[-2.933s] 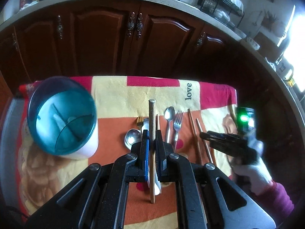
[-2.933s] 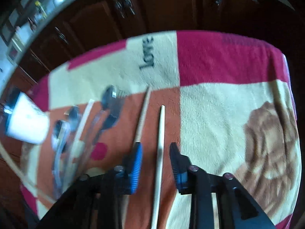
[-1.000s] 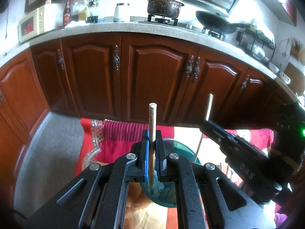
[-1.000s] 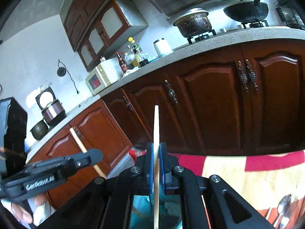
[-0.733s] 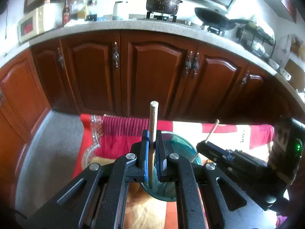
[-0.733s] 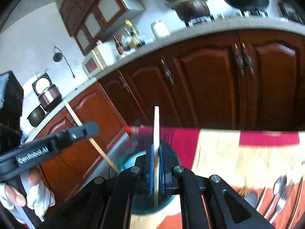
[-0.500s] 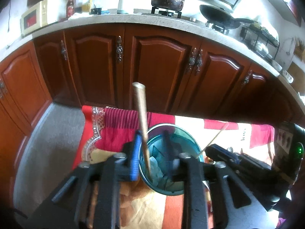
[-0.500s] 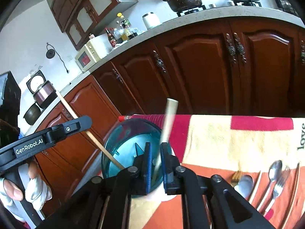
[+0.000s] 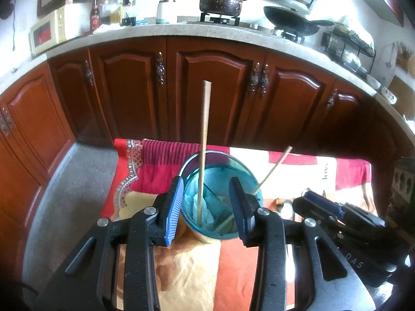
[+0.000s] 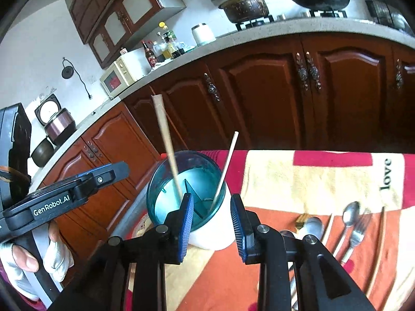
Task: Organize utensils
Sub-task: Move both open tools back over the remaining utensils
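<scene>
In the left wrist view, the left gripper (image 9: pixel 205 204), its jaws just opened and empty, frames the teal utensil holder (image 9: pixel 246 181) at centre, where the released brown chopstick (image 9: pixel 203 140) stands.

In the right wrist view, the right gripper (image 10: pixel 211 220), jaws likewise just parted and empty, has its pale chopstick (image 10: pixel 225 165) leaning in the holder. Spoons (image 10: pixel 350 212) and a fork (image 10: pixel 359 230) at lower right are judged next to be fetched.

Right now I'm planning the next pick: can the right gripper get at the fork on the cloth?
Probably yes: the right gripper has open, empty jaws, and the fork lies uncovered beside a spoon.
</scene>
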`<state>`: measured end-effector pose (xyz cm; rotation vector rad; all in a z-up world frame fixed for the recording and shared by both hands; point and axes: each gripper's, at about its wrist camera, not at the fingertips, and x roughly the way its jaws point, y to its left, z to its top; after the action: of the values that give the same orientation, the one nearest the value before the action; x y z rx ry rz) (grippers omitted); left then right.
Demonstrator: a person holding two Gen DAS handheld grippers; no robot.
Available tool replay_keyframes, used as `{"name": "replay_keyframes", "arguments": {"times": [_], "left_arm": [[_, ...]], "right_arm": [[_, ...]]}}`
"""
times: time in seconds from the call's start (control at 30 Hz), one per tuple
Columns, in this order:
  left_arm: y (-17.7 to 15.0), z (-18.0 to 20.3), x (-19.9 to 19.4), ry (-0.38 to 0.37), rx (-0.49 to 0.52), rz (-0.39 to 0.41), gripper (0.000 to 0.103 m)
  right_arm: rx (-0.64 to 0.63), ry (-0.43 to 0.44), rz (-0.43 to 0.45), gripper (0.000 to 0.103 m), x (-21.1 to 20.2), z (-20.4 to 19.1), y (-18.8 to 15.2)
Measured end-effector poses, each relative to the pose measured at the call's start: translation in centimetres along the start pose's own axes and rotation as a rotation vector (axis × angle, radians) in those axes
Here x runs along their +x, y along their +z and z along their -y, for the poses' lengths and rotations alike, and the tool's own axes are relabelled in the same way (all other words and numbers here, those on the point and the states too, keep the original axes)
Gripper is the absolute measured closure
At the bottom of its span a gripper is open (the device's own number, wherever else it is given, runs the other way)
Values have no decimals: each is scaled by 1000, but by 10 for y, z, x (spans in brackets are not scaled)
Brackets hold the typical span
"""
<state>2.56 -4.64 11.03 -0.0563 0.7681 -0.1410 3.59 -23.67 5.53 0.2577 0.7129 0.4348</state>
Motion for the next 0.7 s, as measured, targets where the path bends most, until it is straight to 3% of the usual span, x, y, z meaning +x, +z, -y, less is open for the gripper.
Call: {"name": "replay_keyframes", "arguments": {"times": [0.37,0.7], "left_arm": [[-22,39,-29,-22,67,39,65],[-38,75,-27,-115,94,-8,65]], "right_arm": [[33,-72,14,69,-49,23,-16],[58,-177,9,65,-92,64,-40]]}}
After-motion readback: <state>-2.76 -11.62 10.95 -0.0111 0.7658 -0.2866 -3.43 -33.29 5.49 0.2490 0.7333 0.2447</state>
